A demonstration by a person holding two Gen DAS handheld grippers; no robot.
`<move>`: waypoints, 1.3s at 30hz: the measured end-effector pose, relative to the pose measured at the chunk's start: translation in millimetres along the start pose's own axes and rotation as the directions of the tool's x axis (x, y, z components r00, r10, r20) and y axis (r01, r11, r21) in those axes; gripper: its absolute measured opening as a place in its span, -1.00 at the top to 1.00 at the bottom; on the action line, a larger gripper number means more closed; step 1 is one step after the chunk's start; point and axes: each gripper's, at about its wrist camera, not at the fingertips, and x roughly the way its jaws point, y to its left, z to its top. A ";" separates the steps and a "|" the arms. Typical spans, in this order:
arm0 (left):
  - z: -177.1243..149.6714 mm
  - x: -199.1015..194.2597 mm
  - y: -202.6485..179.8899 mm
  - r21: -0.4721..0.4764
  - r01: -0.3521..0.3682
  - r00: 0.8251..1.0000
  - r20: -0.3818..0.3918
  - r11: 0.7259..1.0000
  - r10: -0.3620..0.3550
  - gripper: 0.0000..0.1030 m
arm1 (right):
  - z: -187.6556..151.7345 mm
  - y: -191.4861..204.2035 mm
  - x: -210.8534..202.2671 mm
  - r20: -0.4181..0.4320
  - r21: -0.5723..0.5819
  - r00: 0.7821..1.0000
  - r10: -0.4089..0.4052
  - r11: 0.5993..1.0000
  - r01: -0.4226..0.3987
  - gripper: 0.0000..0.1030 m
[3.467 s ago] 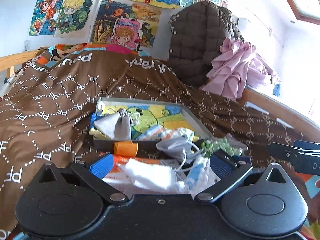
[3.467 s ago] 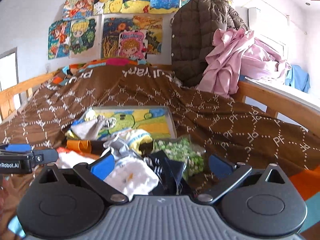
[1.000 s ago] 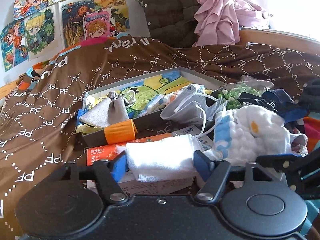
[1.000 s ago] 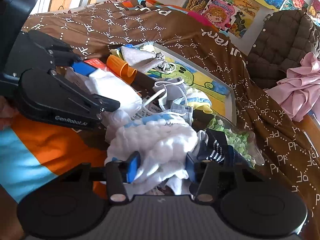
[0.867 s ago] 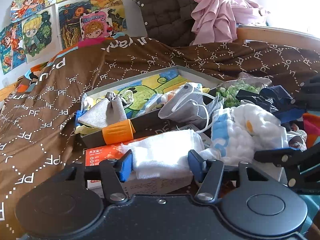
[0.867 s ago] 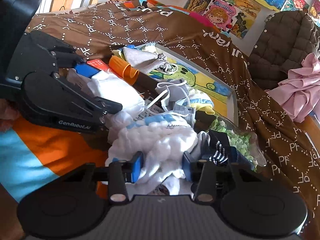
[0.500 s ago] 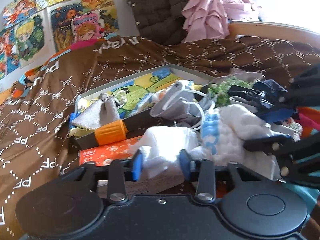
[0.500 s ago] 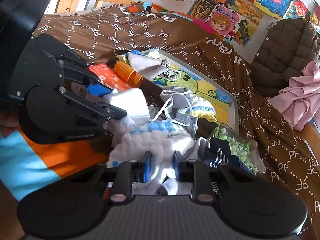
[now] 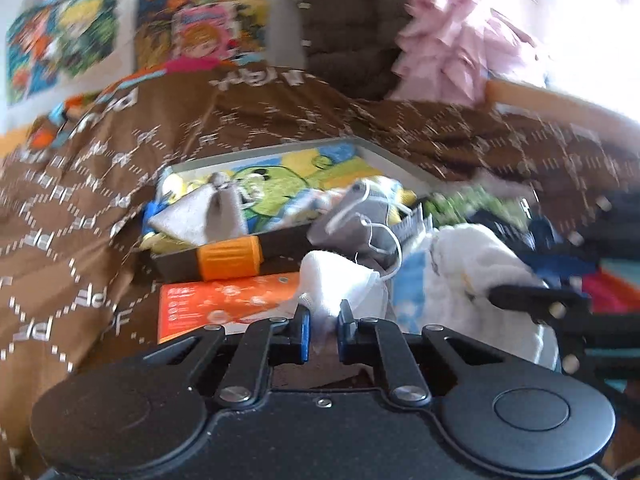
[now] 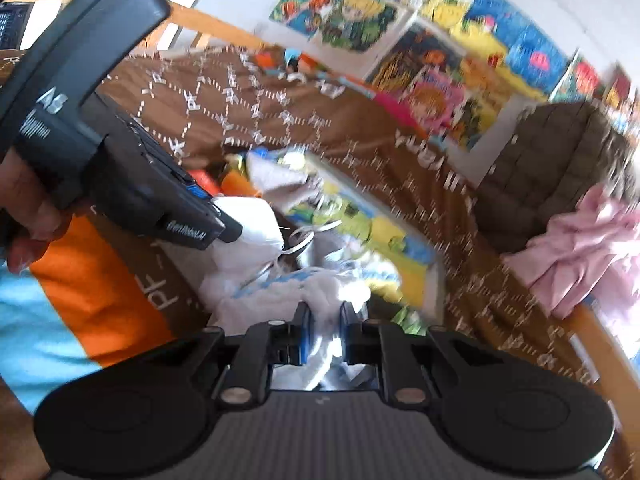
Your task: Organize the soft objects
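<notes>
The left gripper (image 9: pixel 323 330) has just been closing, and its blue-padded jaws now pinch a fold of a white gauze cloth (image 9: pixel 338 280) that bunches up between them. The cloth lies partly over a flat orange cardboard box (image 9: pixel 224 304) on the brown patterned bedspread (image 9: pixel 72 216). Beyond the box an orange ribbed cap (image 9: pixel 230 258) rests against the front wall of a shallow grey tray (image 9: pixel 400 164) with a cartoon picture on its floor. In the tray lie a grey drawstring pouch (image 9: pixel 204 216) and, over its near right corner, a grey face mask with white loops (image 9: pixel 356 220).

The right gripper (image 10: pixel 322 334) has likewise just been closing; its jaws stand narrow on a fluffy white cloth with blue trim (image 10: pixel 304 290), which fills the gap between the pads. In the right wrist view the left gripper reaches in from the left, held by a person's hand (image 10: pixel 28 216), with the white gauze cloth at its tip just beside the fluffy cloth. Both cloths sit in front of the tray, near a bag of green pieces (image 9: pixel 468 204). A brown quilted jacket (image 10: pixel 560 168) and pink garment (image 10: pixel 592 248) hang behind the bed.
</notes>
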 end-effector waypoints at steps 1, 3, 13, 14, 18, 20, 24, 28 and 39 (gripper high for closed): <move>1.4 -1.5 3.8 -0.032 -0.003 1.000 0.008 0.999 0.003 0.75 | 1.4 2.4 -2.9 0.018 -0.016 1.000 -0.014 1.000 0.014 0.68; 4.1 -5.4 9.5 -0.080 -0.004 1.000 0.030 0.997 0.006 0.75 | 2.7 6.6 -7.5 0.056 -0.051 0.997 -0.044 0.998 0.047 0.68; 14.5 -26.2 17.4 -0.151 0.011 0.990 0.142 0.988 0.011 0.75 | 6.0 12.1 -13.9 0.145 -0.119 0.977 -0.158 0.977 0.176 0.70; 15.0 -27.0 17.2 -0.150 0.011 0.989 0.145 0.989 0.011 0.75 | 6.7 12.0 -13.7 0.153 -0.124 0.974 -0.169 0.974 0.188 0.71; 19.4 -31.2 17.0 -0.152 0.011 0.987 0.160 0.988 0.013 0.75 | 12.5 8.6 -14.0 0.188 -0.130 0.958 -0.217 0.961 0.243 0.71; 22.3 -35.4 18.1 -0.154 0.008 0.984 0.178 0.988 0.020 0.75 | 17.4 4.6 -13.2 0.207 -0.121 0.949 -0.236 0.957 0.265 0.71; 32.3 -37.4 22.8 -0.169 0.010 0.977 0.211 0.986 0.026 0.75 | 33.2 -7.3 1.9 0.234 -0.102 0.932 -0.276 0.947 0.305 0.71; 52.5 -20.5 25.6 -0.148 0.009 0.970 0.240 0.989 0.027 0.75 | 50.1 -18.0 28.3 0.257 -0.108 0.920 -0.296 0.937 0.331 0.71; 87.2 52.9 74.8 -0.180 0.001 0.973 0.226 0.984 0.040 0.75 | 79.8 -65.8 120.8 0.203 0.075 0.945 -0.256 0.966 0.246 0.70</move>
